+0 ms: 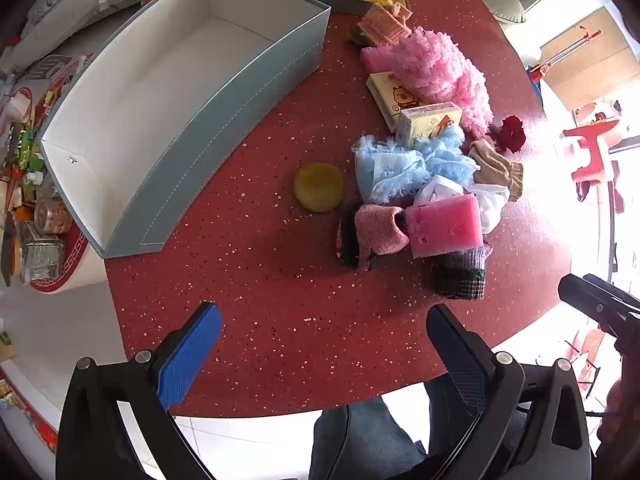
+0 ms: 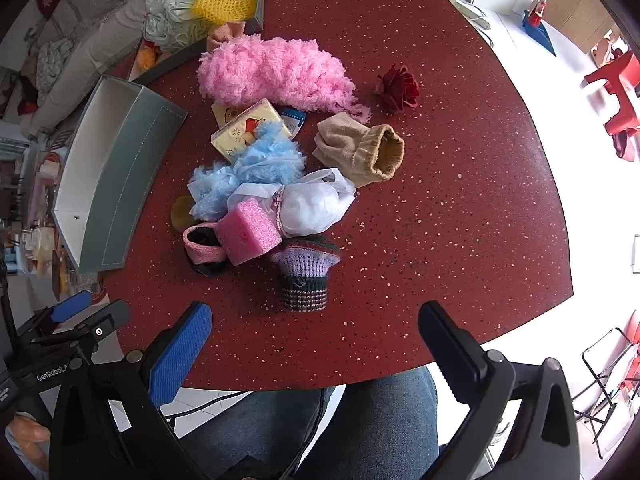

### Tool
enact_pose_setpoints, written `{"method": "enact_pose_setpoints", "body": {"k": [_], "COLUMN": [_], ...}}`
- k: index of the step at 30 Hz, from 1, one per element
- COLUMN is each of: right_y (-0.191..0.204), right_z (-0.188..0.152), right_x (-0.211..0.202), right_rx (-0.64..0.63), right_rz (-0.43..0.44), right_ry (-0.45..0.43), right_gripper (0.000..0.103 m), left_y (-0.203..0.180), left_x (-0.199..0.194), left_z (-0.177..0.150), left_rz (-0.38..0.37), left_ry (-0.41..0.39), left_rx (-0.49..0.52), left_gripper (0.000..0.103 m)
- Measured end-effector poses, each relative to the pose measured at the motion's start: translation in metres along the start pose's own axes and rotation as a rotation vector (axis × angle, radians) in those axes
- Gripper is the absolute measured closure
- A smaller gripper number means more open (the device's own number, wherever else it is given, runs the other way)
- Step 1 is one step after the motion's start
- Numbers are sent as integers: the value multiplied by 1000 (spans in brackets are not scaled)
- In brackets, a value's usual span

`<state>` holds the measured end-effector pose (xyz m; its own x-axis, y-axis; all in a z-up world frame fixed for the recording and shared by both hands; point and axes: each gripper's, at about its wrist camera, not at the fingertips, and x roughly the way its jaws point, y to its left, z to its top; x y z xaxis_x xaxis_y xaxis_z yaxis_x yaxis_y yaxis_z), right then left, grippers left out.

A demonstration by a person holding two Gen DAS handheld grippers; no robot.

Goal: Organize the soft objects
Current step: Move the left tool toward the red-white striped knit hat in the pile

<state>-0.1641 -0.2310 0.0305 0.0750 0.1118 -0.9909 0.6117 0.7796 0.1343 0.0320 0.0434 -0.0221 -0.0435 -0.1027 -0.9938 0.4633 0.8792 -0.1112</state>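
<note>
A pile of soft things lies on the red table [image 1: 260, 280]: a fluffy pink piece [image 1: 436, 68] [image 2: 276, 72], a fluffy blue piece [image 1: 400, 164] [image 2: 256, 164], a pink sponge [image 1: 444, 226] [image 2: 248, 236], a beige sock [image 2: 360, 148], a pink sock [image 1: 378, 230], a striped knit sock [image 2: 306, 276], a white plastic bag [image 2: 316, 204], a round yellow sponge [image 1: 318, 187]. An empty grey box [image 1: 168, 120] [image 2: 116, 184] stands left of the pile. My left gripper [image 1: 324, 356] is open and empty near the table's front edge. My right gripper [image 2: 316, 356] is open and empty, also short of the pile.
Two tissue packs [image 1: 416, 116] [image 2: 248, 124] lie in the pile and a red fabric rose [image 2: 398, 88] beside it. A second box [image 2: 208, 12] with yellow and green soft items stands at the back. A sofa and a cluttered low table are to the left.
</note>
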Motion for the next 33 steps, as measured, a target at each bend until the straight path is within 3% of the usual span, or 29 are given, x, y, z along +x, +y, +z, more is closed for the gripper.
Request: {"method": "enact_pose_setpoints", "body": {"k": [8, 15, 23, 27, 33], "right_y": [-9, -8, -27, -39, -49], "right_z": [9, 33, 39, 35, 38], "right_x": [-6, -7, 8, 19, 23], "right_rx": [10, -72, -102, -84, -69], "right_rz": [-22, -30, -26, -20, -17], "right_ry": [19, 41, 84, 122, 143], "right_gripper": [0, 0, 0, 0, 0], "left_y": [8, 9, -3, -14, -19], "left_x": [8, 11, 24, 31, 41], "left_z": [5, 14, 31, 36, 35], "left_rz": [-24, -35, 1, 64, 70], "left_ry": [30, 27, 18, 10, 35], "left_rx": [-67, -179, -246, -237, -257], "left_gripper": [0, 0, 0, 0, 0]}}
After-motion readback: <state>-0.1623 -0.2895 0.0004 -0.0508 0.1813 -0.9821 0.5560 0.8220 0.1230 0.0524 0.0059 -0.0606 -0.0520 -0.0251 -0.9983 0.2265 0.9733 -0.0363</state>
